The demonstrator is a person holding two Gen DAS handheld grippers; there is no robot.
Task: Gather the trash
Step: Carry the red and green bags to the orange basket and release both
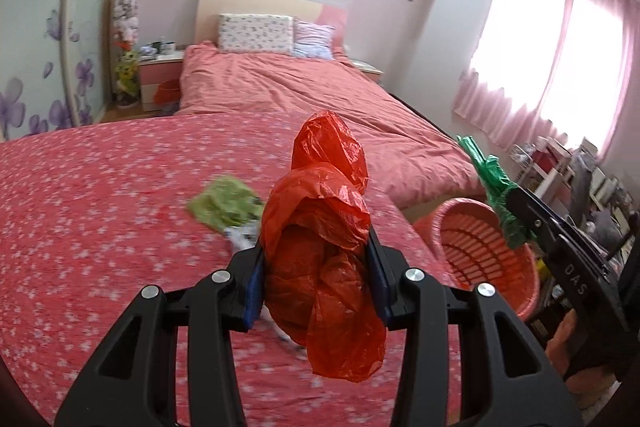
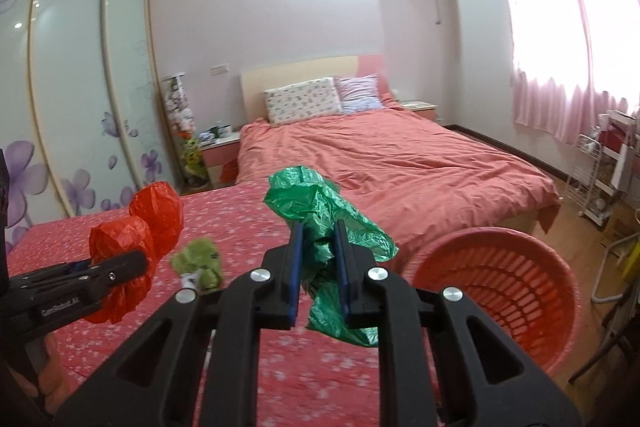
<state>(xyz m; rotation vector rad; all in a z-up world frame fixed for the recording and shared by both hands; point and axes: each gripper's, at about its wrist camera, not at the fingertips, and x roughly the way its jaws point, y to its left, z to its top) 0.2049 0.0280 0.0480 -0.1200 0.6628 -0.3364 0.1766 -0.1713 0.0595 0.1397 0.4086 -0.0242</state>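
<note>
My left gripper (image 1: 316,247) is shut on a crumpled red plastic bag (image 1: 320,247) and holds it above the red flowered cloth (image 1: 100,227). My right gripper (image 2: 318,239) is shut on a crumpled green plastic bag (image 2: 320,215), to the right of the left one. A red slatted basket (image 2: 500,291) stands off the cloth's right edge; in the left wrist view it (image 1: 480,251) lies under the green bag (image 1: 500,199). A green crumpled wad (image 1: 224,203) and a small white scrap (image 1: 244,237) lie on the cloth between the grippers.
A bed with a salmon cover (image 2: 400,163) and two pillows lies beyond the cloth. A nightstand (image 2: 218,151) and sliding wardrobe doors (image 2: 80,87) are at the left. A white wire rack (image 2: 596,179) and pink curtains are at the right, over a wooden floor.
</note>
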